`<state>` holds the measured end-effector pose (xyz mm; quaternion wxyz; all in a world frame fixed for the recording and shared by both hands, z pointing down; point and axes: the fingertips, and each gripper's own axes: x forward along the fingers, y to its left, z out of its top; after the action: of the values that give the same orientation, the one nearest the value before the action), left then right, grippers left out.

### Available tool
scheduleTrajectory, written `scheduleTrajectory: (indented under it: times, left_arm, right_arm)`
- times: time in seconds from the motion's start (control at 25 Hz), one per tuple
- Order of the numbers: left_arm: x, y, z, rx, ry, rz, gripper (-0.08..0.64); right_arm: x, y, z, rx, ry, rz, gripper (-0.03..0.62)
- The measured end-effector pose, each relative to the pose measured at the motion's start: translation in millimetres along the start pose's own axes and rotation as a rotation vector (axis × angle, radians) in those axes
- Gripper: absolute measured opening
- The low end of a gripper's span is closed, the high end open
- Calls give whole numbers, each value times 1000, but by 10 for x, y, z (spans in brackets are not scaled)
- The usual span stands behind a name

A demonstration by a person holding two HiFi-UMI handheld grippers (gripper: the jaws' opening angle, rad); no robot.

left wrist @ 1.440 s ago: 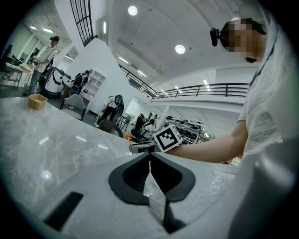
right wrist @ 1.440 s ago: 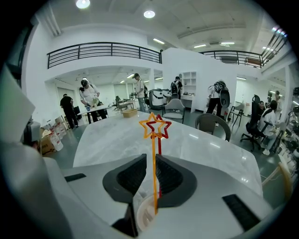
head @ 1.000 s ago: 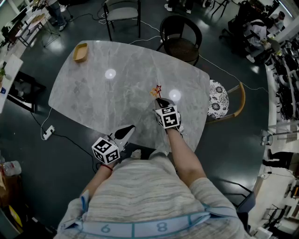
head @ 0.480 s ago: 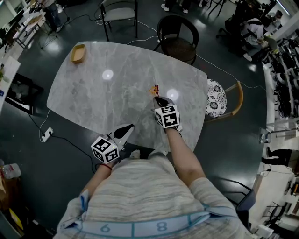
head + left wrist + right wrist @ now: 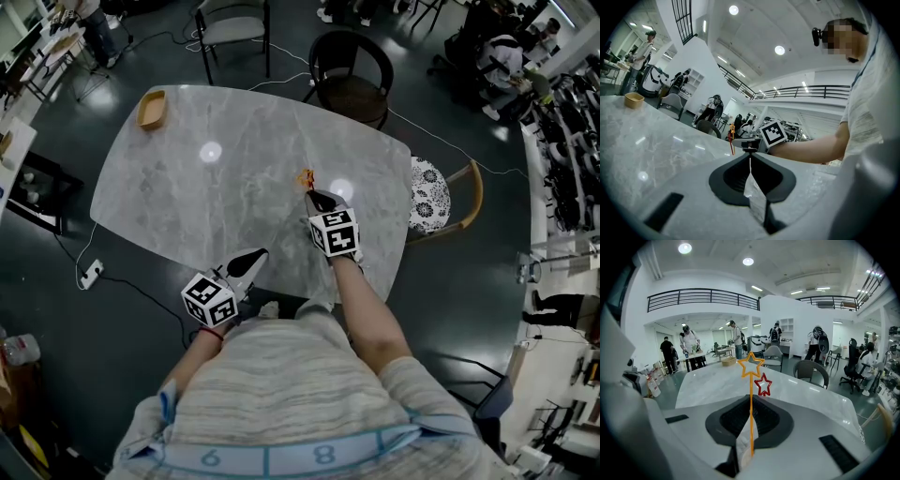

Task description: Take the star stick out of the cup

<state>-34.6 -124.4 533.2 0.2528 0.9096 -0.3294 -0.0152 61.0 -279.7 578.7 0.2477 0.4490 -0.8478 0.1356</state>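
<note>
Right claw [image 5: 746, 439] pinches the thin orange star-topped stick [image 5: 751, 401]; left claw [image 5: 750, 164] closed, empty. We risk it pivoting and snagging the red star stick [image 5: 764, 375].

In the right gripper view the lower end of the orange star stick [image 5: 751, 399] vanishes between the closed jaws of the right claw [image 5: 744, 439]. The red star stick [image 5: 763, 385] just beyond shows only its star, because the claw's body hides its stem and whatever it stands in. In the head view both sticks are a tiny orange-red speck just past the right claw's [image 5: 313, 196] tip, too small to tell apart. The person's forearm and torso cover the near corner of the bench [image 5: 187, 197] behind that claw.
</note>
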Motion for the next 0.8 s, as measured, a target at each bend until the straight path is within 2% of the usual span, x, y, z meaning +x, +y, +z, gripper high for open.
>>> scheduleTrajectory:
  times: [0.8]
  left_arm:
    - [10, -25, -25, 12, 5, -27, 17]
  right_arm:
    - [-141, 22, 216, -3, -60, -13, 21]
